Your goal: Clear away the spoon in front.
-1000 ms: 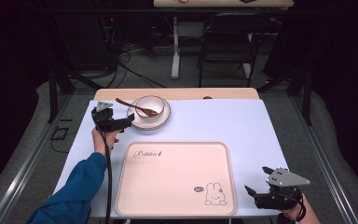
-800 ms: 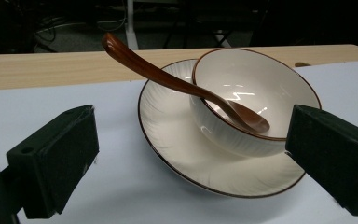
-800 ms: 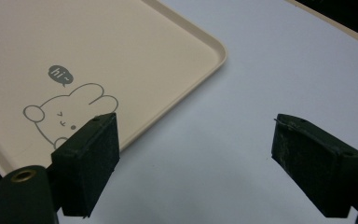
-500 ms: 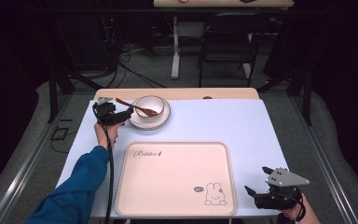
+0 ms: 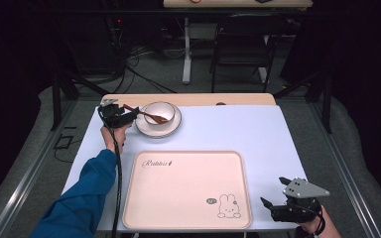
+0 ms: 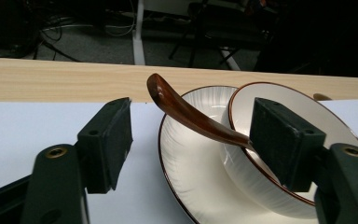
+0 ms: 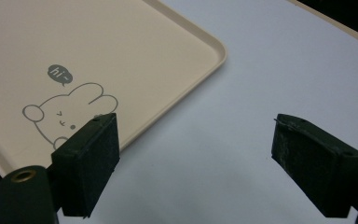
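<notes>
A white bowl stands on a white, brown-rimmed plate at the table's far left. A brown spoon rests in the bowl with its handle pointing left over the rim. My left gripper is level at that handle. In the left gripper view the spoon handle rises between the jaws of that gripper, which have just been closing; the pads stand apart from it. The right pad overlaps the bowl and the plate lies below. My right gripper is open over bare table at the front right.
A beige tray with a rabbit drawing lies at the front centre, its right corner beside the right gripper. A wooden strip runs along the table's far edge. A chair and desk legs stand on the floor beyond.
My left gripper has moved right, up to the spoon handle at the plate's left edge, and its jaws have drawn closer together. The right gripper has stayed put.
</notes>
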